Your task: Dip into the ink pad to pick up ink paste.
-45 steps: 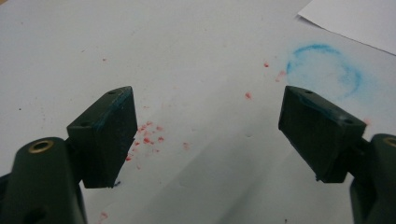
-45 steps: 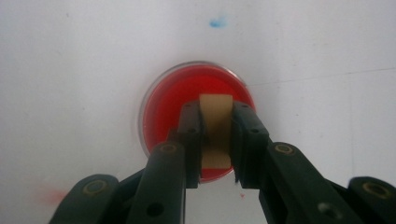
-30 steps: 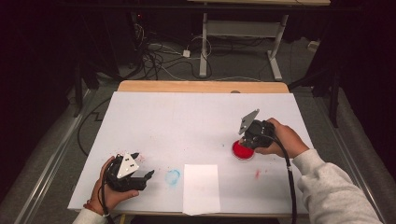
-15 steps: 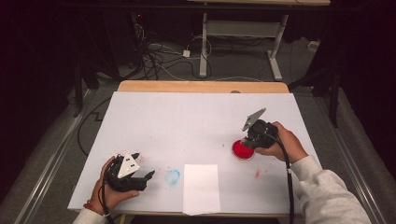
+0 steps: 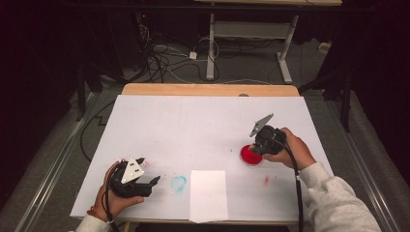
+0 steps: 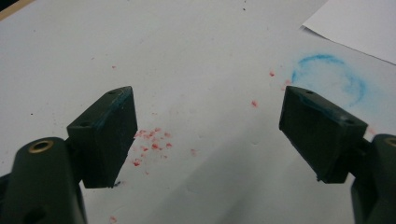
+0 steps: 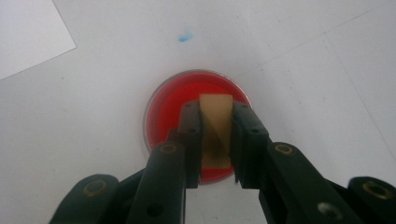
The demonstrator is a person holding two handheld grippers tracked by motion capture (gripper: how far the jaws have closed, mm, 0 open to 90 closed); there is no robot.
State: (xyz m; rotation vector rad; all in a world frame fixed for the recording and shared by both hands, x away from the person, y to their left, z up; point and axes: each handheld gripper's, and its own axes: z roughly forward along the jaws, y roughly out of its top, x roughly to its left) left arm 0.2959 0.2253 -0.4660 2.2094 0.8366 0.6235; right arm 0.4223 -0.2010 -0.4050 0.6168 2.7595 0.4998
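A shallow round dish of red paint (image 5: 250,155) sits on the white table cover (image 5: 203,125) at the right. My right gripper (image 5: 258,146) hovers over its near edge, held by a hand. In the right gripper view this gripper (image 7: 215,106) is shut on a small tan block (image 7: 215,114), which stands just above the red dish (image 7: 168,102). My left gripper (image 5: 148,170) rests at the front left, open and holding nothing. In its own view the left gripper (image 6: 208,112) has its jaws wide apart above red paint specks (image 6: 152,140).
A white sheet of paper (image 5: 208,195) lies at the front centre. A blue ring print (image 5: 179,182) is just left of it, close to the left gripper. A red smear (image 5: 266,180) marks the cover near the right forearm. The wooden table edge (image 5: 208,89) runs along the far side.
The right gripper has drifted slightly to the right above the red dish, still holding the block. The left gripper has not moved.
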